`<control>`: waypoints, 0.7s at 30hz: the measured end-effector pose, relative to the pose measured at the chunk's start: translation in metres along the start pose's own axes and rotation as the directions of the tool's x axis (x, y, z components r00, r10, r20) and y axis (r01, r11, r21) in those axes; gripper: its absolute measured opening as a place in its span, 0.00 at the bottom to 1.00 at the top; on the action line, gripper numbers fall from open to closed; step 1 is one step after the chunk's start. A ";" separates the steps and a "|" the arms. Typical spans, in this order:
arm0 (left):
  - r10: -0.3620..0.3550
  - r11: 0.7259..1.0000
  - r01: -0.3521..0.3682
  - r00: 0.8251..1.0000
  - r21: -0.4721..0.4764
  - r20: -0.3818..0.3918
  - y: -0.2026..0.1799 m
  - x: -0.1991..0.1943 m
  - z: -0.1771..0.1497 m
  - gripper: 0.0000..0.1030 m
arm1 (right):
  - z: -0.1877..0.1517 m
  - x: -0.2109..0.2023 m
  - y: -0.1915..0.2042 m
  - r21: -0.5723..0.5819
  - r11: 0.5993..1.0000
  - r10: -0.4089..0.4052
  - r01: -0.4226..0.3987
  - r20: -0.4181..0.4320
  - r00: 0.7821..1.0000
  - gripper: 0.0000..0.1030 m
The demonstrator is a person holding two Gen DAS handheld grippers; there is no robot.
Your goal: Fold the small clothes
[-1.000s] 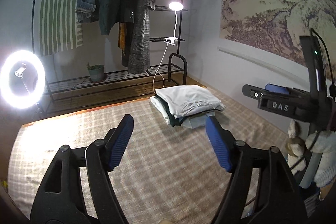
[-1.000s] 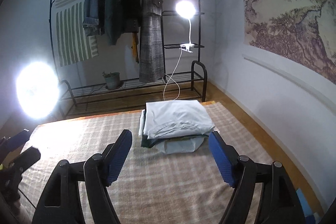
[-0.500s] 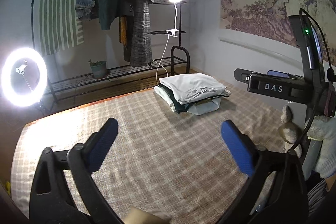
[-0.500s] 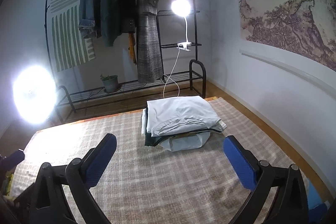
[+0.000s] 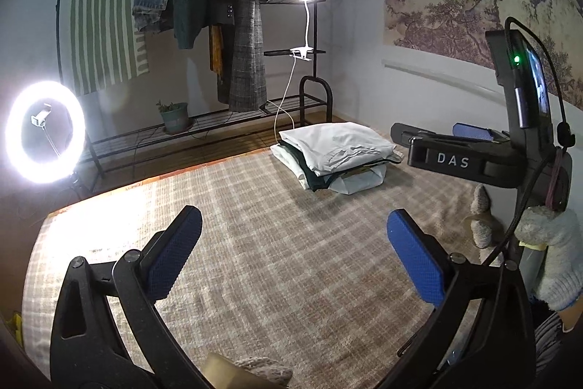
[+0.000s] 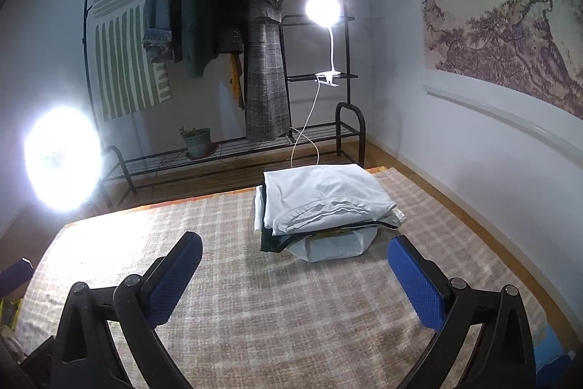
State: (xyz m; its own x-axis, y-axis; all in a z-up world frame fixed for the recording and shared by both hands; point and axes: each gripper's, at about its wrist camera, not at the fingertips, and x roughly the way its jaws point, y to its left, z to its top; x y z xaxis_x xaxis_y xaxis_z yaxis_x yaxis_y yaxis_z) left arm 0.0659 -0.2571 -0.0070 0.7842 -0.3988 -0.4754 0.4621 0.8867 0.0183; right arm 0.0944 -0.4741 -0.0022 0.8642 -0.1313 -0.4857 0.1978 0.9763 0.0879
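Both tools gape wide and hold nothing: the left tool point(image 5: 295, 254) and the right tool point(image 6: 295, 270) hang above the checked mat point(image 6: 255, 308). The folded stack point(image 6: 324, 203) lies at the mat's far edge, well apart from both, pale garment on top, dark one beneath; the lowest layers are hard to tell apart. Behind stands the rack point(image 6: 226, 152), with a ring light point(image 5: 43, 132) at left.

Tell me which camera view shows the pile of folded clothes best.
The right wrist view: the pile of folded clothes sits centred, near and unobstructed, its layers distinct. The left wrist view shows it smaller, farther off, angled toward the right.
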 end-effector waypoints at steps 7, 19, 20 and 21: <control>-0.012 1.000 0.012 1.000 -0.011 -0.014 0.002 0.001 -0.002 1.00 | -0.002 0.007 0.007 0.000 1.000 0.010 -0.010 -0.018 1.000 1.00; -0.013 1.000 0.013 1.000 -0.009 -0.015 0.004 0.000 -0.003 1.00 | -0.003 0.012 0.016 -0.003 1.000 0.014 -0.014 -0.019 1.000 1.00; -0.013 1.000 0.013 1.000 -0.009 -0.014 0.004 0.000 -0.003 1.00 | -0.003 0.012 0.016 -0.002 1.000 0.014 -0.014 -0.019 1.000 1.00; -0.013 1.000 0.013 1.000 -0.009 -0.015 0.004 0.000 -0.003 1.00 | -0.003 0.012 0.016 -0.001 1.000 0.014 -0.014 -0.019 1.000 1.00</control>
State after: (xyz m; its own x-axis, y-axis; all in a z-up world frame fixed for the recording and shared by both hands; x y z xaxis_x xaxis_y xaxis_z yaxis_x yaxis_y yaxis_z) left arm 0.0665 -0.2533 -0.0097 0.7719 -0.4069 -0.4884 0.4684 0.8835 0.0043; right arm 0.1063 -0.4590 -0.0090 0.8580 -0.1146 -0.5007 0.1855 0.9781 0.0939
